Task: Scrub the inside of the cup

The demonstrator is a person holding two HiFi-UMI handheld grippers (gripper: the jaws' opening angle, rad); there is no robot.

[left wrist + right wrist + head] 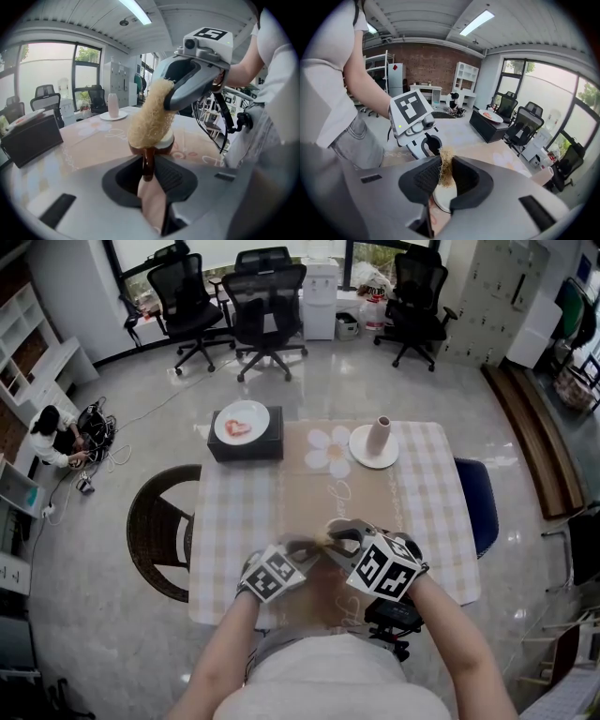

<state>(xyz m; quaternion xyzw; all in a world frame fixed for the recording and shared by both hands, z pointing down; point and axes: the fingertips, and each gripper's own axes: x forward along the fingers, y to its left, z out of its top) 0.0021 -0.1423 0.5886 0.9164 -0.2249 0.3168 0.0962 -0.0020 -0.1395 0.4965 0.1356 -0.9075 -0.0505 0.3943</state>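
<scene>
A brown cup [162,143] with a white inside hangs just above the table's near edge. My left gripper [149,171] is shut on its thin brown handle [147,161]. A straw-coloured loofah scrubber [150,112] is pushed into the cup's mouth from above, and my right gripper [187,82] is shut on its upper end. In the right gripper view the loofah [445,169] sits pinched between the dark pads [425,177], with the cup's white inside [440,200] just below. In the head view the left gripper [305,554] and right gripper [343,538] meet over the table's front.
A black box bearing a white plate [242,423] with red food stands at the table's back left. A pink vase [379,437] on a white dish stands at the back right. A brown chair [161,521] is on the left, a blue seat [476,502] on the right.
</scene>
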